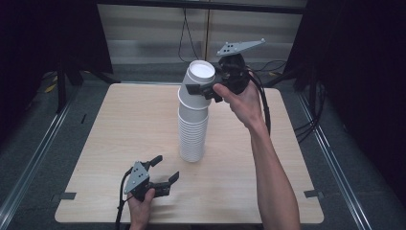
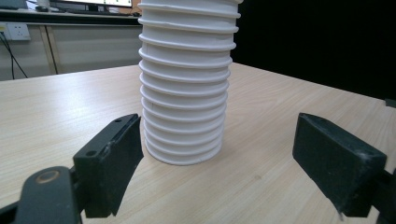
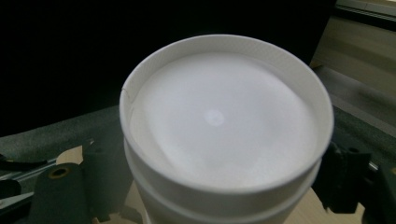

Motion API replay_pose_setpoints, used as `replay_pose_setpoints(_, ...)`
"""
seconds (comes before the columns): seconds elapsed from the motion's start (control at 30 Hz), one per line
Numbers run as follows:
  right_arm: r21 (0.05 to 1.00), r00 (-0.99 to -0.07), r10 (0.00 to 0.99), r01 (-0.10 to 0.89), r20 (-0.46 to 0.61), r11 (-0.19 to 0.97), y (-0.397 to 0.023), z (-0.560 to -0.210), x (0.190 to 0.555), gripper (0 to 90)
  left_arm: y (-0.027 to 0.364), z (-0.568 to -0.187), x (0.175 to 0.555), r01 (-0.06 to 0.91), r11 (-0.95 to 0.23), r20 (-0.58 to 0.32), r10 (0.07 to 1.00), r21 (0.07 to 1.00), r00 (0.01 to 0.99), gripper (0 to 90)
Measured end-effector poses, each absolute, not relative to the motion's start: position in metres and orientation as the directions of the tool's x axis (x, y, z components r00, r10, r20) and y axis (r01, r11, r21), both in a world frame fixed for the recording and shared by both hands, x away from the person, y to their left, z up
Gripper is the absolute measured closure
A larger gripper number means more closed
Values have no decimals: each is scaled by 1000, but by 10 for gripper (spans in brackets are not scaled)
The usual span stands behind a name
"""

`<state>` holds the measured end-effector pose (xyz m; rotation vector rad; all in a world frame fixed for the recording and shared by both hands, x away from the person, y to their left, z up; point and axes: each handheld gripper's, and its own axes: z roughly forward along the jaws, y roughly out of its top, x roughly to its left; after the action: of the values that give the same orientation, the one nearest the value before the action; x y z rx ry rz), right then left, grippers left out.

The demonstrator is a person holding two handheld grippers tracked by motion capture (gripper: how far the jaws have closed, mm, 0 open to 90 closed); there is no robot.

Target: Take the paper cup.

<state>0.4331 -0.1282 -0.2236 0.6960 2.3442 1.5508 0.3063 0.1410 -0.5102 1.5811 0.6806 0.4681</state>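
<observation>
A tall stack of upside-down white paper cups (image 1: 193, 132) stands at the middle of the wooden table (image 1: 119, 124). The top cup (image 1: 198, 79) sits slightly tilted on the stack, and my right gripper (image 1: 201, 89) is shut on it from the right. The right gripper view looks down on that cup's recessed base (image 3: 219, 121), with a black jaw on either side of it. My left gripper (image 1: 166, 168) rests low near the front edge, open and empty, pointing at the stack's foot. In the left gripper view the ribbed stack (image 2: 184, 93) stands just beyond the spread jaws.
A black cable (image 1: 264, 105) loops from the right gripper over the table's right side. Grey tape marks (image 1: 64, 195) sit at the front corners. Dark curtains and floor rails flank the table, and a stand leg (image 1: 61, 86) is at the far left.
</observation>
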Motion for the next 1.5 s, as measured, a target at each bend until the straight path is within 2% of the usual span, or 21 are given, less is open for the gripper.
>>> replay_pose_setpoints(0.17,918,-859,510,241,50,316,-126,-223,431,203,141,-510,307,154,-35,-92,664,987,742,159)
replay_pose_setpoints(0.27,927,-853,520,236,55,290,-128,-223,430,203,143,-510,307,144,-52,-73,665,988,743,159)
replay_pose_setpoints(0.7,967,-849,524,189,73,170,-141,-220,420,208,143,-510,307,154,-26,-97,671,988,735,159)
replay_pose_setpoints(1.5,992,-845,524,126,102,11,-163,-227,409,209,143,-510,307,152,-44,-84,668,987,739,159)
